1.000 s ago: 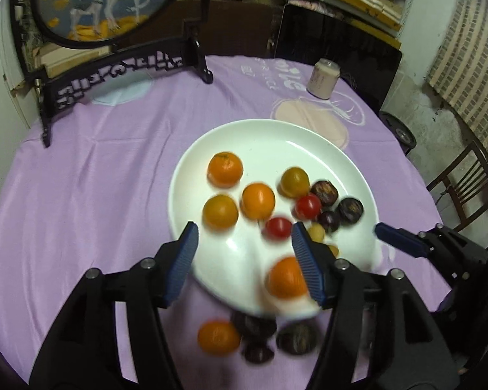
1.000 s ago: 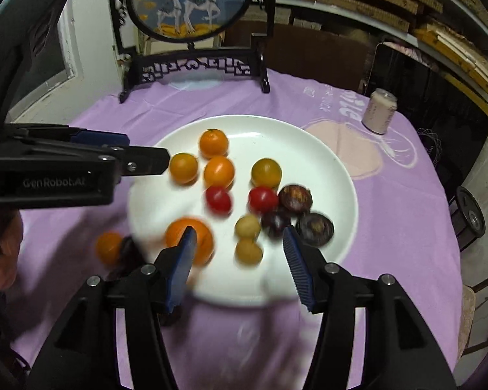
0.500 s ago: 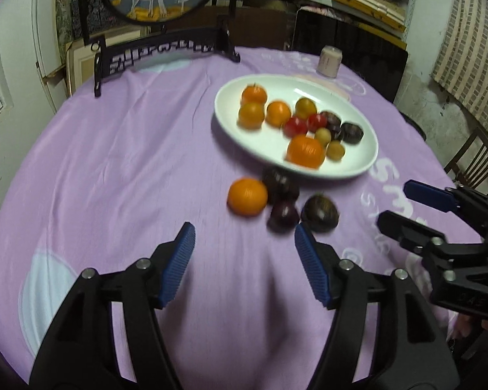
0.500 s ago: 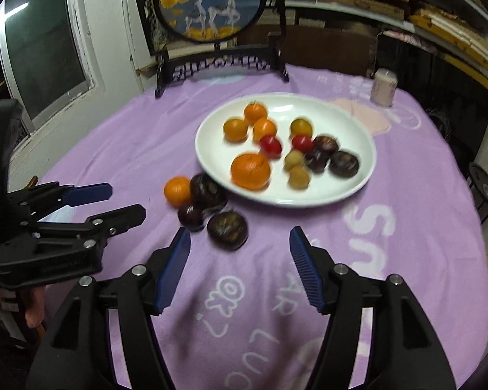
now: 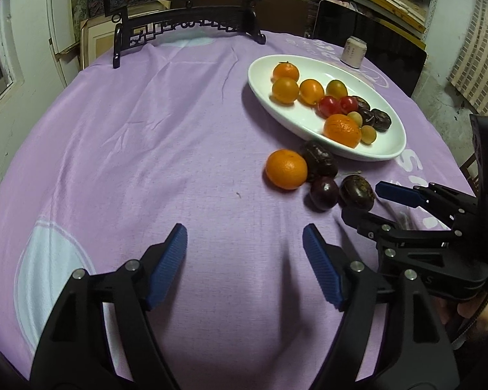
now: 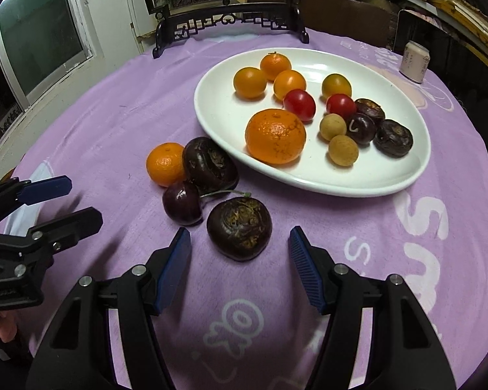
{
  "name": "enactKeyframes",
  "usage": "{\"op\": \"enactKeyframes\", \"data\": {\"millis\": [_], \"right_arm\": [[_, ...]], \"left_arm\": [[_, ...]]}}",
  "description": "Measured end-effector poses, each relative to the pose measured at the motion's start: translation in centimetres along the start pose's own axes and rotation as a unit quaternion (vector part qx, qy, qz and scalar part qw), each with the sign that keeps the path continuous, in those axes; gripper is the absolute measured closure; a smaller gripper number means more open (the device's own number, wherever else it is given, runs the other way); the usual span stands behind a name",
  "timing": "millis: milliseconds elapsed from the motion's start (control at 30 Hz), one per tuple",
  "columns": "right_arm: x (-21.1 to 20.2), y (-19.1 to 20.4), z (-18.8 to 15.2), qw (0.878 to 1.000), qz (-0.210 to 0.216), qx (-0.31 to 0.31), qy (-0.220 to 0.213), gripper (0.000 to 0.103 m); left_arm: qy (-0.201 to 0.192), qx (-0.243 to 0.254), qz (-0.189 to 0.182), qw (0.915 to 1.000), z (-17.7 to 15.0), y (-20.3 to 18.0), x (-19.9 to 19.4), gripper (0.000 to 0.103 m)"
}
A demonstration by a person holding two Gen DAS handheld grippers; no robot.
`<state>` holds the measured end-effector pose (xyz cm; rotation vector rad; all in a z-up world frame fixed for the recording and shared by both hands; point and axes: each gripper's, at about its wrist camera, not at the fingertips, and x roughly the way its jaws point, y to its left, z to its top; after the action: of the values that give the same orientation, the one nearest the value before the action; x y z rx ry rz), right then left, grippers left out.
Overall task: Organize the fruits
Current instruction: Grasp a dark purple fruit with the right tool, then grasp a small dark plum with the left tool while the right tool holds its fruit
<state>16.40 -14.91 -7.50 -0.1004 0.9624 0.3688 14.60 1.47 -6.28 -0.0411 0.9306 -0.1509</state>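
Round table draped in a purple cloth [image 5: 146, 149]. On it, toward the far right, an oval white plate [image 6: 390, 175] loaded with fruit: a large mandarin [image 6: 275, 136] at the near edge, three small orange fruits [image 6: 250, 82] at the far left, one yellow-green fruit [image 6: 336, 85], two red cherry tomatoes [image 6: 299, 104], two pale tan longans [image 6: 343, 149], and three dark water chestnuts [image 6: 393, 137] at the right.

Off the plate, on the cloth just beside its near-left rim, four loose pieces clustered together: a small mandarin [image 6: 165, 163] touching a dark water chestnut [image 6: 210, 164], a dark cherry [image 6: 182, 207] with its stem trailing right, and nearest of all another water chestnut [image 6: 239, 227].

Left gripper [image 5: 245, 253] spread wide, empty, hovering low above bare cloth, well short of the loose fruit. Blue ridged fingertips [image 5: 167, 265] apart with nothing between.

Right gripper [image 6: 239, 256] likewise spread wide and empty, positioned just behind the nearest water chestnut, which lay ahead of the gap between the blue pads [image 6: 304, 265], not touched by either. Seen from the left wrist camera, right gripper [image 5: 371, 203] at the right edge, tips pointed toward the loose cluster.

At the table's far edge, a black carved wooden stand [image 6: 231, 22] carrying a round painted screen, and a small pale can [image 6: 413, 61] standing upright beyond the plate. Window [image 6: 39, 29] at far left.
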Motion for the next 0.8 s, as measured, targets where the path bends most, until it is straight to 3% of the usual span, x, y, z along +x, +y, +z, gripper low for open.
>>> {"op": "enactKeyframes", "data": {"millis": [67,133,233,533,600,700,800], "right_arm": [[0.3,0.1,0.0,1.0,0.002,-0.004,-0.003,0.039],[0.4,0.2,0.0,1.0,-0.01,-0.014,-0.005,0.062],[-0.2,-0.3,-0.2,1.0,0.012,0.0,-0.002,0.062],[-5.6,-2.8,-3.9,0.999,-0.011,0.047,-0.024,0.062],[-6.2,-3.4,-4.8,0.998,-0.012,0.056,-0.022,0.062],[-6.7,-4.2,-5.8,0.997,-0.014,0.068,-0.025,0.062],[-7.0,-4.6,-6.3,0.997,-0.013,0.074,-0.027,0.062]], "left_arm": [[0.001,0.002,0.0,1.0,0.0,-0.1,0.1,0.025],[0.003,0.003,-0.003,1.0,0.0,-0.2,0.2,0.025],[0.006,0.009,-0.006,0.9999,0.1,-0.8,0.3,0.025],[0.03,0.039,-0.029,0.9984,0.4,-4.4,2.0,0.026],[0.04,0.041,-0.031,0.9979,0.6,-5.2,2.9,0.029],[0.048,0.041,-0.023,0.9977,1.0,-5.9,4.1,0.045],[0.046,0.039,-0.017,0.998,1.6,-6.3,4.7,0.047]]}}
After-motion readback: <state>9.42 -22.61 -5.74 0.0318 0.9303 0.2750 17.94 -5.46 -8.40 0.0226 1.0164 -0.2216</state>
